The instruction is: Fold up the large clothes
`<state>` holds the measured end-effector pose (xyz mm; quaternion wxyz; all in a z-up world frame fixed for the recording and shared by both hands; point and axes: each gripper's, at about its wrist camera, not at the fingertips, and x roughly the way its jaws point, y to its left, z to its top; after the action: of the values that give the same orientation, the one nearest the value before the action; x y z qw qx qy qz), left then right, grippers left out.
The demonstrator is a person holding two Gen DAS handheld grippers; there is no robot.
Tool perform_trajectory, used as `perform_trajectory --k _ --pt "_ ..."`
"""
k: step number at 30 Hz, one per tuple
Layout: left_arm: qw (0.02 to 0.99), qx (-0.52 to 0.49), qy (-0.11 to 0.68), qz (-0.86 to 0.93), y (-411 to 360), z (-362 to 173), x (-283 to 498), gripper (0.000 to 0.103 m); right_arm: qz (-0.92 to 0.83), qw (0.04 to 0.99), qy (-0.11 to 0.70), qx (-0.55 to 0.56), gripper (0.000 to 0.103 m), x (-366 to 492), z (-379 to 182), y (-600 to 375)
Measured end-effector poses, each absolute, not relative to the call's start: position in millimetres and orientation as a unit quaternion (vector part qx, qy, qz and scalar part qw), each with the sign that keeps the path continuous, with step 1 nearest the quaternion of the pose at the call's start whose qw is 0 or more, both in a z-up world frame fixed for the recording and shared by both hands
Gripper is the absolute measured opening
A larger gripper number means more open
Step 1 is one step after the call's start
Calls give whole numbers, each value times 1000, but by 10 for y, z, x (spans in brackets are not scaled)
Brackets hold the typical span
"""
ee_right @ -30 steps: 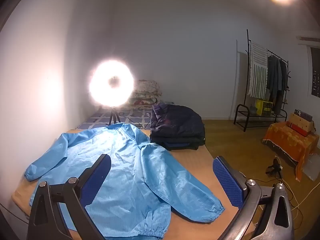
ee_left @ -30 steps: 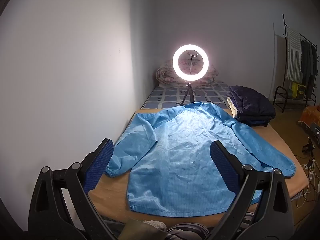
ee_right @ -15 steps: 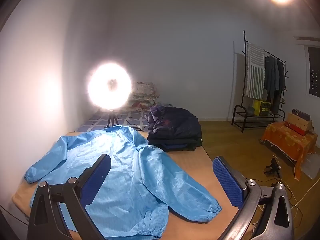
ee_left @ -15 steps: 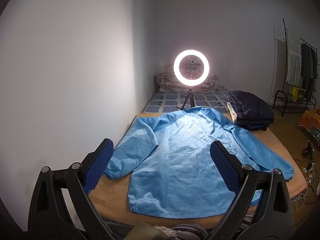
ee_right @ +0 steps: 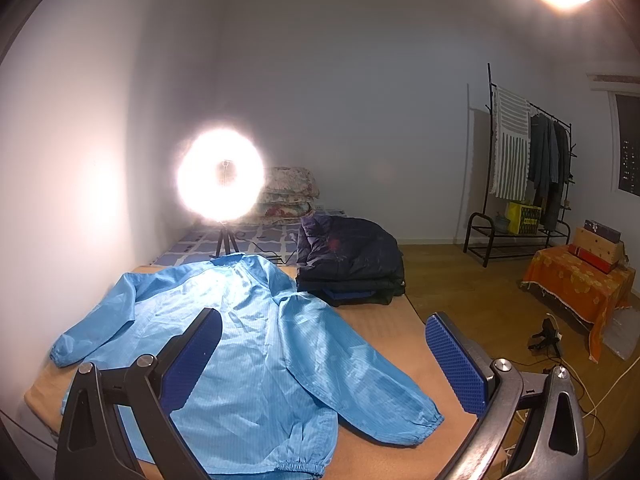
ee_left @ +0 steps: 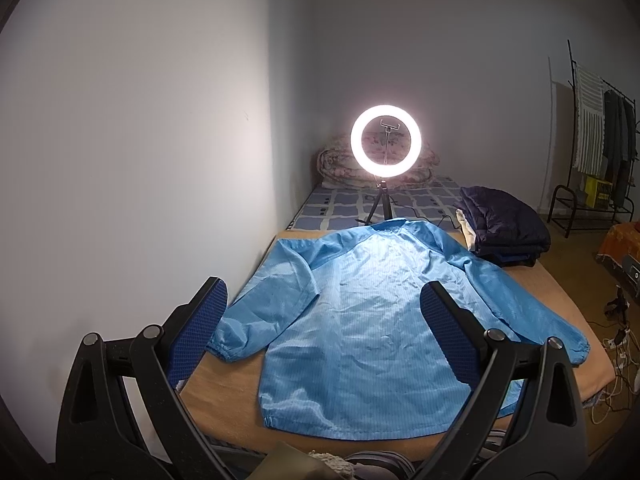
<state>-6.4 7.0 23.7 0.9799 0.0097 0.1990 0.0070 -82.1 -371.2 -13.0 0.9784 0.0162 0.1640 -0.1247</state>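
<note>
The light blue long-sleeved jacket (ee_left: 368,320) lies spread flat, back side up, on the tan padded surface (ee_left: 224,396), collar toward the far end and both sleeves angled outward. Its elasticated hem sits near the closest edge of the surface.

The left hand-held gripper (ee_left: 324,320) hangs above the near edge with its jaws spread wide and nothing between the blue textured pads (ee_left: 448,340); it touches no fabric. The right hand-held gripper (ee_right: 324,352) is likewise spread apart and empty, held over the jacket's right side.

A stack of folded dark navy padded garments (ee_right: 352,260) occupies the far right corner of the surface, just beside the jacket's right shoulder (whether the two actually touch cannot be told). Behind the collar stands a lit ring light on a small black tripod (ee_left: 386,142), its glare washing out detail in the right wrist view. Beyond it lies a blue-and-white checked mattress (ee_left: 344,204) with rolled floral bedding (ee_right: 288,192) against the wall.

To the right, on the wooden floor (ee_right: 460,292), are a black metal clothes rack with hanging garments (ee_right: 528,168), an orange-draped stand bearing boxes (ee_right: 576,284) and loose cables (ee_left: 616,360).
</note>
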Motion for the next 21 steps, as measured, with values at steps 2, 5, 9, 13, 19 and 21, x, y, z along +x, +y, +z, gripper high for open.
perform_trajectory --k 2,5,9,13,19,21 --pt "980 9 198 7 80 251 -62 99 -124 979 163 16 103 -836 -133 -3714" --pt "980 10 197 7 64 238 -83 99 -124 979 164 17 103 -833 -128 -3715" --pt "980 11 196 7 60 228 -94 99 -123 979 164 17 103 -837 -117 -3718" --pt "981 11 196 6 63 213 -104 99 -124 978 164 16 103 -830 -130 -3710" --pt "981 11 195 7 62 202 -110 99 -123 979 164 15 103 -836 -131 -3706" --pt "981 9 196 5 67 211 -104 99 -123 979 164 15 103 -834 -130 -3708"
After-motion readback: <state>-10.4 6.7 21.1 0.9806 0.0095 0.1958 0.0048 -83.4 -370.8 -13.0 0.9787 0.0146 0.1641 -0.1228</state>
